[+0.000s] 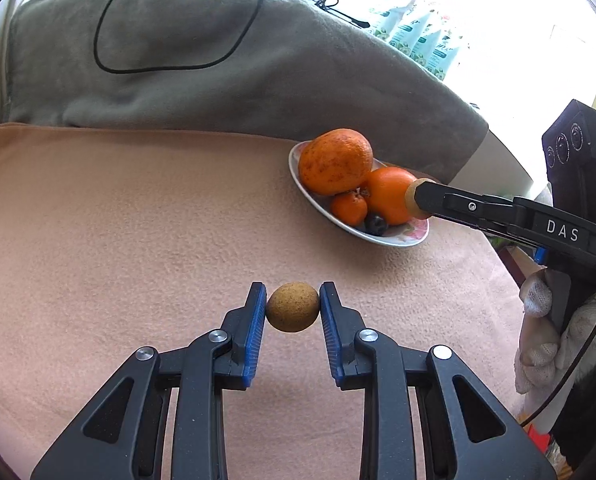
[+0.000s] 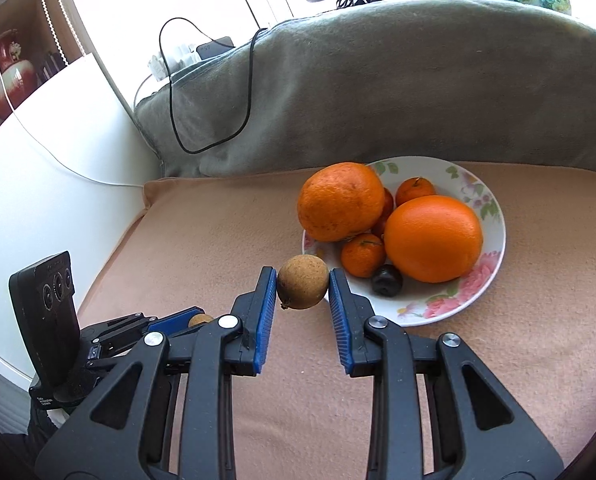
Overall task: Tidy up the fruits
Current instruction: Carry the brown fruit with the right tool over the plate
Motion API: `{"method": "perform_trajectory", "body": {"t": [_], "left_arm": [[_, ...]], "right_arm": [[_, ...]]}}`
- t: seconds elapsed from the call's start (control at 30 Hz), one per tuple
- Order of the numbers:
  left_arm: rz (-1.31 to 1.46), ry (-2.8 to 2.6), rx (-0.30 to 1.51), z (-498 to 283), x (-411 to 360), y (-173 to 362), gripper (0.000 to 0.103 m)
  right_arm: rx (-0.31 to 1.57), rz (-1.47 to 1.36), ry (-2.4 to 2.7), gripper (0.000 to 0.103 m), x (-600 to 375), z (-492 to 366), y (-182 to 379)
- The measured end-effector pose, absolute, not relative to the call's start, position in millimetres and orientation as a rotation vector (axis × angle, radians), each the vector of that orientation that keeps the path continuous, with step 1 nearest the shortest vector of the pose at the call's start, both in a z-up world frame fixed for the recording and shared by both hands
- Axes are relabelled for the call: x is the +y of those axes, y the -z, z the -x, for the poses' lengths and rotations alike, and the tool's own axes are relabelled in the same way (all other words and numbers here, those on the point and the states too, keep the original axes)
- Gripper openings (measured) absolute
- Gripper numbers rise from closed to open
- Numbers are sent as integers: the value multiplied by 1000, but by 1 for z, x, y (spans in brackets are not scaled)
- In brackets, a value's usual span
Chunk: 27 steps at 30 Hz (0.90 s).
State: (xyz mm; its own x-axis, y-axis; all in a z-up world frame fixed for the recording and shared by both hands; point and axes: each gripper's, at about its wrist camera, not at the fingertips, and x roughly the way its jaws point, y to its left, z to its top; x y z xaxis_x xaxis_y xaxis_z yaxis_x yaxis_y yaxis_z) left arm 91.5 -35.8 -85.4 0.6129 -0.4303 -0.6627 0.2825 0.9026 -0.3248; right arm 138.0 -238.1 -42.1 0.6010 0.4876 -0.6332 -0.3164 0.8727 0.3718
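Note:
My left gripper (image 1: 292,306) is shut on a small brown round fruit (image 1: 293,307) above the peach blanket. My right gripper (image 2: 302,287) is shut on a second brown round fruit (image 2: 302,287) and holds it at the near rim of a floral plate (image 2: 474,184). The plate holds two big oranges (image 2: 340,201) (image 2: 433,238), small tangerines (image 2: 362,254) and a dark plum (image 2: 386,279). In the left wrist view the right gripper (image 1: 416,199) reaches in from the right over the plate (image 1: 402,236). The left gripper shows low left in the right wrist view (image 2: 199,320).
A peach blanket (image 1: 137,240) covers the surface. A grey-green blanket (image 1: 197,60) with a black cable (image 1: 105,32) is heaped behind it. A white wall (image 2: 37,180) is to the left. Flowered packets (image 1: 418,36) stand at the back.

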Motion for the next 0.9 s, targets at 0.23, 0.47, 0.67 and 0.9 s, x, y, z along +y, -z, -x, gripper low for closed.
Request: {"method": "perform_trajectory", "body": {"t": [0.23,0.47,0.67,0.9], "left_arm": [[127,465,770,-106,-74,68,26],[77,499,736,-123,-106,55,26],[35,502,718,-134,-127,55,26],[-4,494,719,-144,-141,61,26]], "right_arm": [[768,-260,-413,28,-269,-147,34],[756,-272,-381,28,-288,-157,30],[757,-282,-358,28,-301,-175,30],[780,-294,-322,28,-311,-203,38]]}}
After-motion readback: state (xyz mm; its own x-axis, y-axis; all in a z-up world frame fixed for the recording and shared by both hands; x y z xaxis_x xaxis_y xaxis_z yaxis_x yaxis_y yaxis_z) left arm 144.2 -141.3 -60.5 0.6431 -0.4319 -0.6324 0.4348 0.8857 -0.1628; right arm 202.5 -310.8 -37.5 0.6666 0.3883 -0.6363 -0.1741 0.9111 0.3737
